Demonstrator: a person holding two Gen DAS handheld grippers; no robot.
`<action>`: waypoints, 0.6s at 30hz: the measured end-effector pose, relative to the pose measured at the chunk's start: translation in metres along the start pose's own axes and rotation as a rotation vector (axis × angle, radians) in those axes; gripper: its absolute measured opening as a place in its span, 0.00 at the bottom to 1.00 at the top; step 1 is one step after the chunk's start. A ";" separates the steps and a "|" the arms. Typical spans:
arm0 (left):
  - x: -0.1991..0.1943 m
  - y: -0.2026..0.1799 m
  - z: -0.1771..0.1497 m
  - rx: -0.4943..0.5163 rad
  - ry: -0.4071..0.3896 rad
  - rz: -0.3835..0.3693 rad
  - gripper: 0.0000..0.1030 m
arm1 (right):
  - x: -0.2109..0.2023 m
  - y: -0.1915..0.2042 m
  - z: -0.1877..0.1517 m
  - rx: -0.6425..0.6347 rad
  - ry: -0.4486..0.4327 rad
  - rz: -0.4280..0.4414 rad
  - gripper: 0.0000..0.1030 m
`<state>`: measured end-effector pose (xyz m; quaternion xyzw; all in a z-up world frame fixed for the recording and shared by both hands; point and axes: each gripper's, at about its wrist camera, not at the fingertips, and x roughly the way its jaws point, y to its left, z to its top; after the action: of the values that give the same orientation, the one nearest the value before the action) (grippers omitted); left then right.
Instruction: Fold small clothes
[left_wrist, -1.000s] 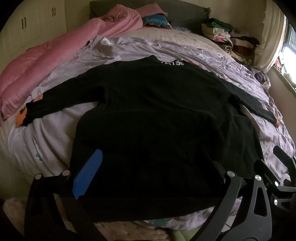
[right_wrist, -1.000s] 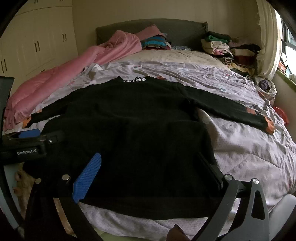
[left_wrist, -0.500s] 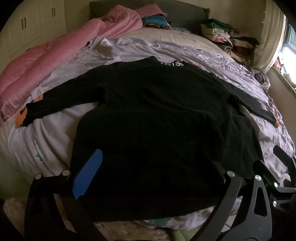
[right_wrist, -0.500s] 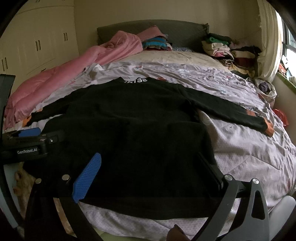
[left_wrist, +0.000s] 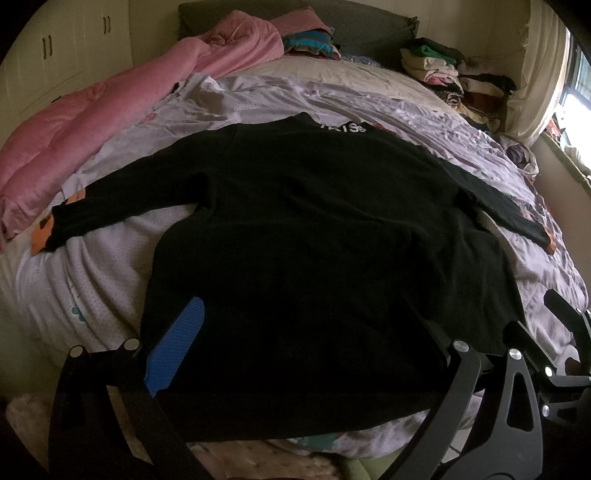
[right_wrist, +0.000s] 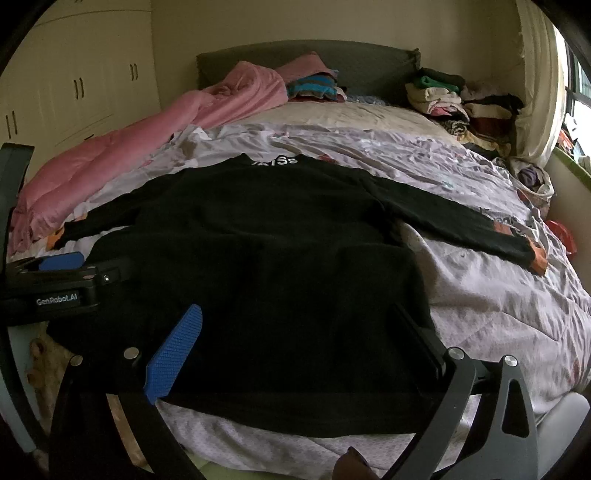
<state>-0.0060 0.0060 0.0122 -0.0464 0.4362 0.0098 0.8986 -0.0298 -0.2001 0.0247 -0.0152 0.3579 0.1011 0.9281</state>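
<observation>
Black sweater (left_wrist: 314, 236) spread flat on lilac quilt (right_wrist: 498, 314), sleeves out, our L gripper (left_wrist: 299, 339) & R gripper (right_wrist: 299, 343) both w/ fingers wide apart, holding nothing, above hem, pink duvet (left_wrist: 92, 122) at left edge.

Dim, grainy room lit by a glaring bright window (right_wrist: 581, 107) far right of the claw; fisheye bending and black vignette darken every corner.

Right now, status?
Left tool open, right tool open, both empty over hem. Sweater flat on bed, sleeves out, unfolded. Nothing in the way.
</observation>
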 end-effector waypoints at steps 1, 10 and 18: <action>0.000 0.000 0.000 -0.001 0.000 -0.001 0.92 | -0.001 0.001 0.000 -0.001 -0.001 0.000 0.96; -0.001 0.000 0.001 0.002 -0.002 0.000 0.92 | -0.003 0.003 0.001 -0.005 -0.005 -0.002 0.96; -0.002 0.000 0.002 0.003 -0.004 0.000 0.92 | -0.002 0.002 0.001 -0.005 -0.005 -0.002 0.96</action>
<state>-0.0060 0.0059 0.0150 -0.0448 0.4343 0.0093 0.8996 -0.0312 -0.1982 0.0263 -0.0174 0.3552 0.1011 0.9291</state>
